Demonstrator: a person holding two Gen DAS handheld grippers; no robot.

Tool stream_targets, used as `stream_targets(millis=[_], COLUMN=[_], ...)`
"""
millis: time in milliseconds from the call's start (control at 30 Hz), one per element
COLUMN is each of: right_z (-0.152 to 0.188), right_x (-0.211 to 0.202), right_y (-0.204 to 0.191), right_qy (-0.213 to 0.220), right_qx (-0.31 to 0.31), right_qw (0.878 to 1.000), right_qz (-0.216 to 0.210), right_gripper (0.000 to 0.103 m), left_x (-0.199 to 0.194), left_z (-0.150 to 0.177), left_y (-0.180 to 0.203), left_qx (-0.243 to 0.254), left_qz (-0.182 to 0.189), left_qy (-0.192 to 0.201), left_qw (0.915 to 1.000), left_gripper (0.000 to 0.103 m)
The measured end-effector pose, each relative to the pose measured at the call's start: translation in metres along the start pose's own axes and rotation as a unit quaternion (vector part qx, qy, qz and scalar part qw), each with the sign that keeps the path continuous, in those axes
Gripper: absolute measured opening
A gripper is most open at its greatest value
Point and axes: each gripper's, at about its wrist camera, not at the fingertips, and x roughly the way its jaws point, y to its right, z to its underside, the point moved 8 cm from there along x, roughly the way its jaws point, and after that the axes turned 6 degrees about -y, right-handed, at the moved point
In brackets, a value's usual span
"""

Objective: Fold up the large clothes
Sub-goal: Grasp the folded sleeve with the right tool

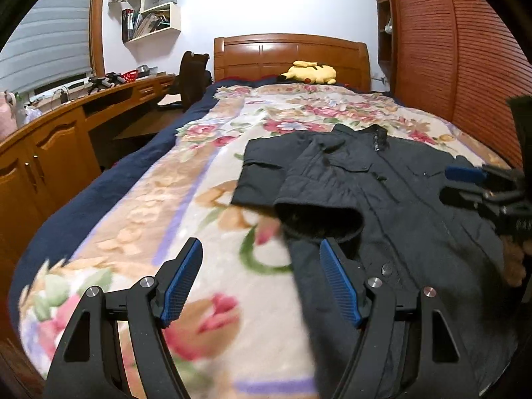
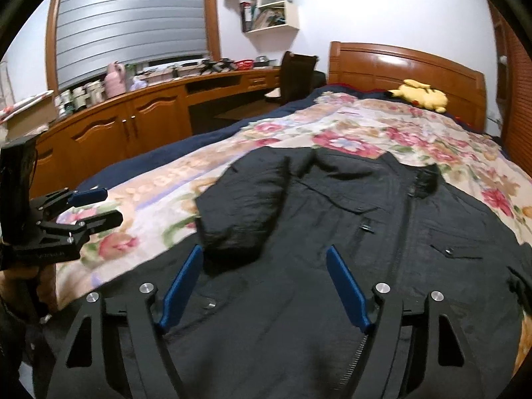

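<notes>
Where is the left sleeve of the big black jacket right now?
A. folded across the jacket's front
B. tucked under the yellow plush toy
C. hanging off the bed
A: the black jacket's sleeve lies folded over its front, cuff toward the hem, on the flowered blanket.

The black jacket [image 1: 382,179] runs off the bottom of the frame in both views, so its hem is unseen. In the left wrist view the floral blanket [image 1: 199,219] smears with blur at lower centre. The right gripper [image 1: 465,184] is cut by the right edge there. Items on the wall shelf [image 2: 271,10], upper centre, are too small to identify.
</notes>
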Motion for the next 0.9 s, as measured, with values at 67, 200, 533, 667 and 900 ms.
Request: stream_targets(millis=[67, 200, 533, 667, 900], right_z=[-0.006, -0.022, -0.031, -0.025, -0.025], right_x=[0.004, 0.020, 0.099, 0.129, 0.101], right_y=[-0.005, -0.016, -0.022, -0.005, 0.022], right_qy=[-0.006, -0.023, -0.112, -0.147, -0.113], right_qx=[-0.010, -0.037, -0.039, -0.020, 0.018], right_qw=[1.000, 0.999, 0.993, 0.989, 0.993], right_qz=[0.000, 0.000, -0.010, 0.004, -0.003], right_gripper=[0.078, 0.077, 0.059, 0.025, 0.006], left_x=[-0.008, -0.021, -0.043, -0.051, -0.059], left_z=[0.004, 0.010, 0.032, 0.039, 0.037], left_y=[-0.006, -0.010, -0.015, -0.019, -0.020], left_qx=[0.001, 0.005, -0.004, -0.015, -0.017], left_qz=[-0.001, 0.000, 0.018, 0.035, 0.034], left_qy=[0.001, 0.007, 0.011, 0.009, 0.016], left_qw=[1.0000, 1.0000, 0.9998, 0.9992, 0.9991], left_gripper=[0.074, 0.074, 0.074, 0.087, 0.091])
